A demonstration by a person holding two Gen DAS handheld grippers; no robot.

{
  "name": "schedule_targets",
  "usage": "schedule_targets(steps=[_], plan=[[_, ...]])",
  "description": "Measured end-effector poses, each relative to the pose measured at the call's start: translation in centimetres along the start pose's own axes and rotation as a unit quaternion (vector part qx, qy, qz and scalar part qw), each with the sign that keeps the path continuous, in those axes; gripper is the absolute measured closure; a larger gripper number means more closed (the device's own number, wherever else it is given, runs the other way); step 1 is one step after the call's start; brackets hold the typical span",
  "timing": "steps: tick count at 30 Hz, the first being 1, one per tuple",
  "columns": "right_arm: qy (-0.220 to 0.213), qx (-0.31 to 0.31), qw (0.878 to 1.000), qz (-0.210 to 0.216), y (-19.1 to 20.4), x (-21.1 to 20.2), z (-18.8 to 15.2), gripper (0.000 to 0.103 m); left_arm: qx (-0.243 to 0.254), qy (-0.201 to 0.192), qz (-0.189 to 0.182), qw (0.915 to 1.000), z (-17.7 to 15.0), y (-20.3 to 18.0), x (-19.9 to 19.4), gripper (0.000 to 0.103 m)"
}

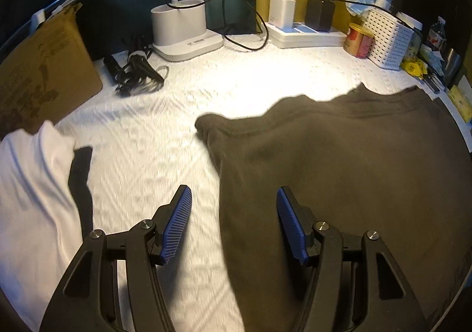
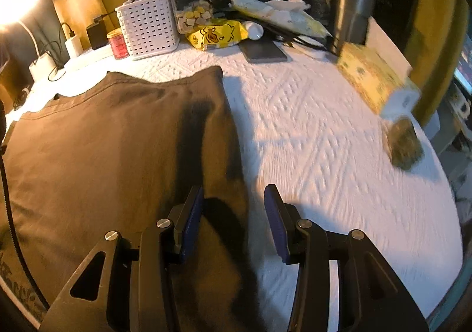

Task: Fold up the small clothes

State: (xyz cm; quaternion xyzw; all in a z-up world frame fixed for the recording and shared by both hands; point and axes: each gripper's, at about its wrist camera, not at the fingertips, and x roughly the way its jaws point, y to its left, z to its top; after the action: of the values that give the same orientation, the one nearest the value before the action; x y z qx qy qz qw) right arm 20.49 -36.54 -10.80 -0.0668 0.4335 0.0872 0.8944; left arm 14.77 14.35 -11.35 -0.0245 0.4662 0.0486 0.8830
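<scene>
A dark brown garment (image 1: 339, 172) lies flat on the white textured cover (image 1: 165, 149); it also shows in the right wrist view (image 2: 112, 155). My left gripper (image 1: 234, 199) is open and empty, straddling the garment's left edge just above it. My right gripper (image 2: 234, 196) is open and empty, straddling the garment's right edge. A white garment (image 1: 32, 190) with a black piece (image 1: 81, 184) beside it lies at the left in the left wrist view.
At the back stand a cardboard box (image 1: 38, 72), a bundle of cables (image 1: 135, 72), a lamp base (image 1: 183, 28), a power strip (image 1: 306, 34), a white perforated basket (image 2: 147, 28), a steel tumbler (image 2: 351, 16) and a yellow tissue box (image 2: 377, 81). A small rolled cloth (image 2: 404, 143) lies right.
</scene>
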Motion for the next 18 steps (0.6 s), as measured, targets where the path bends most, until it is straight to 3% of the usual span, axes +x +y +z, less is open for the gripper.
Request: schedule_targets(steps=[14,17,18], plan=[[-0.001,-0.028,0.998,0.052,0.2,7.2,8.9,0.058,0.004,-0.015,-0.014,0.9998,3.8,0.7,3.2,0.044],[-0.003,-0.028,0.998,0.058,0.6,8.3,9.6,0.058,0.019,-0.024,-0.021,0.9993,4.3,0.1,3.5,0.066],[-0.005,-0.032,0.998,0.057,0.8,8.4,9.7,0.061,0.022,-0.024,-0.026,0.9991,4.5,0.0,3.6,0.083]])
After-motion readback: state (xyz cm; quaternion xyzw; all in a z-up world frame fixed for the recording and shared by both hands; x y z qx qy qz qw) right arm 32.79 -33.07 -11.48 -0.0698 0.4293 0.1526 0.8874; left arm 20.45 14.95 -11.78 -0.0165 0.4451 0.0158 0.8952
